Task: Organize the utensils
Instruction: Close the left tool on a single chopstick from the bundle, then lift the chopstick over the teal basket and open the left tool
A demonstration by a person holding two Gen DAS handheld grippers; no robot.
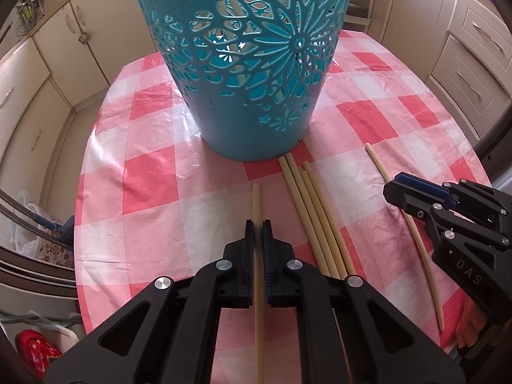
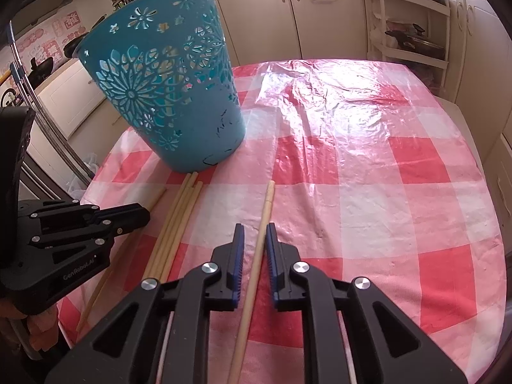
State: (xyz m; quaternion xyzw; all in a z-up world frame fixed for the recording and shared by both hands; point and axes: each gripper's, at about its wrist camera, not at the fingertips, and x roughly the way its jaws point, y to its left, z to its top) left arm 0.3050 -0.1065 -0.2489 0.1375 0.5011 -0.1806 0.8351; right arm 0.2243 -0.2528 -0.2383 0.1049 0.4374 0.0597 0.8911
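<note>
A: Nearest first. Our left tongs [image 1: 258, 224] are pressed tight on one chopstick [image 1: 256, 201], the pads flush against it at mid-length. It runs from 6 toward 12 o'clock and looks to be lying on the bench [image 1: 153, 172].

B: And our right tongs [image 2: 255, 228]?

A: Slightly spread, straddling a second chopstick [image 2: 267, 204]. We see daylight on both sides of the stick, so no pinch there. It lies flat on the checked cloth.

B: The rest of the pile?

A: A bundle of four chopsticks [image 1: 307, 198] sits between our two tongs, untouched, tips aimed toward 12. Their tips end just short of the basket foot; we can't tell whether any touch it.

B: Target?

A: The teal cut-out basket [image 1: 249, 64], upright at 12 o'clock in the left wrist view, at 10 to 11 in the right. Something pale shows through the cut-outs; we can't tell what.

B: Step in hand?

A: We judge it as pick-up: the left has its stick, the right doesn't.

B: Next move?

A: Probably lift the left stick clear, tilt it upright and carry it over the rim. The basket is tall, so we'd need good height first. The right needs to close before lifting.

B: Risk?

A: The thin round stick could pivot in the pads.
</note>
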